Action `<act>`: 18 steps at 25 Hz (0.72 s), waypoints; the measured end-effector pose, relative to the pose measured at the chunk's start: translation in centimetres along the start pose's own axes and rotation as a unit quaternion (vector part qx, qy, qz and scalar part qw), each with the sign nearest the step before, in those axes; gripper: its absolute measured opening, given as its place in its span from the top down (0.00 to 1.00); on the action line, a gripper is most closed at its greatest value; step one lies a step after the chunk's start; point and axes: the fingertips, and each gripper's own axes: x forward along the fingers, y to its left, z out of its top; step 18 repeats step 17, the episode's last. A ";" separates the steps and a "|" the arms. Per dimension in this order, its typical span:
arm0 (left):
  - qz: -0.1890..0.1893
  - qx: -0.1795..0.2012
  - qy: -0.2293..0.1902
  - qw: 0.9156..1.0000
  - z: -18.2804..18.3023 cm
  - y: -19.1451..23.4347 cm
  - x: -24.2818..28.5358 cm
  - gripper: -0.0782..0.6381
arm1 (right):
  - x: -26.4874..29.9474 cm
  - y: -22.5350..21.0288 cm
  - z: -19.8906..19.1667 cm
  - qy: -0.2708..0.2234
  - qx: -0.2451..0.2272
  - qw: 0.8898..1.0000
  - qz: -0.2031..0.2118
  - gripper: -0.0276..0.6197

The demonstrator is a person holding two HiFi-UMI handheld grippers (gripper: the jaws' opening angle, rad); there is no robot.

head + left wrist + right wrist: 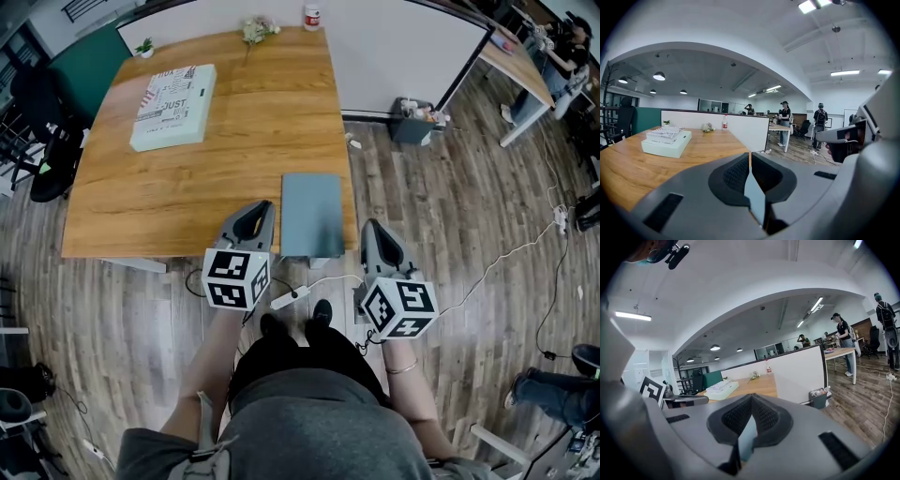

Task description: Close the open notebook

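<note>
The grey-blue notebook (312,214) lies shut and flat on the wooden table (187,187), at its near edge. My left gripper (261,208) hovers just left of the notebook, over the table's near edge. Its jaws are shut tip to tip with nothing held, as the left gripper view (750,154) also shows. My right gripper (370,228) hangs just right of the notebook, beyond the table's corner and over the floor. Its jaws are shut and empty too, as the right gripper view (751,397) shows. Neither gripper touches the notebook.
A pale green printed box (173,106) sits far left on the table, with a small plant (143,46), dried flowers (258,28) and a bottle (312,16) along the far edge. A white partition (403,47) stands right of the table. A bin (412,122), power strip (286,298) and cables are on the floor.
</note>
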 end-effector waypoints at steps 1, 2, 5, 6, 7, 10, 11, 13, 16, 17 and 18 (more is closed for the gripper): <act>0.001 0.000 -0.001 1.000 0.0 0.1 0.0 0.84 | 0.1 0.0 0.0 0.001 0.000 1.000 0.000 0.95; 0.002 -0.001 -0.002 1.000 0.1 0.2 -0.1 0.84 | 0.1 0.0 -0.1 0.001 0.000 1.000 0.001 0.95; 0.006 -0.003 -0.005 1.000 0.4 0.5 -0.2 0.84 | 0.3 0.2 0.0 0.002 0.001 1.000 0.003 0.95; 0.007 -0.004 -0.006 1.000 0.4 0.6 -0.2 0.84 | 0.3 0.2 0.0 0.002 0.001 1.000 0.004 0.95; 0.007 -0.005 -0.007 1.000 0.5 0.7 -0.2 0.84 | 0.3 0.2 0.1 0.003 0.001 1.000 0.004 0.95; 0.008 -0.009 -0.007 1.000 0.4 0.9 -0.2 0.84 | 0.4 0.2 0.0 0.003 0.002 1.000 0.002 0.95; 0.008 -0.011 -0.007 1.000 0.4 1.0 -0.1 0.84 | 0.4 0.1 -0.1 0.004 0.002 1.000 0.002 0.95; 0.007 -0.012 -0.006 1.000 0.3 1.0 0.0 0.84 | 0.6 0.1 -0.1 0.004 0.004 1.000 0.002 0.95; 0.007 -0.011 -0.007 1.000 0.3 1.1 0.2 0.84 | 0.8 0.0 -0.2 0.005 0.004 1.000 0.001 0.95; 0.006 -0.011 -0.008 1.000 0.3 1.1 0.3 0.84 | 0.8 0.0 -0.2 0.005 0.005 1.000 0.001 0.95; 0.006 -0.011 -0.008 1.000 0.3 1.1 0.3 0.84 | 0.8 0.0 -0.2 0.005 0.005 1.000 0.001 0.95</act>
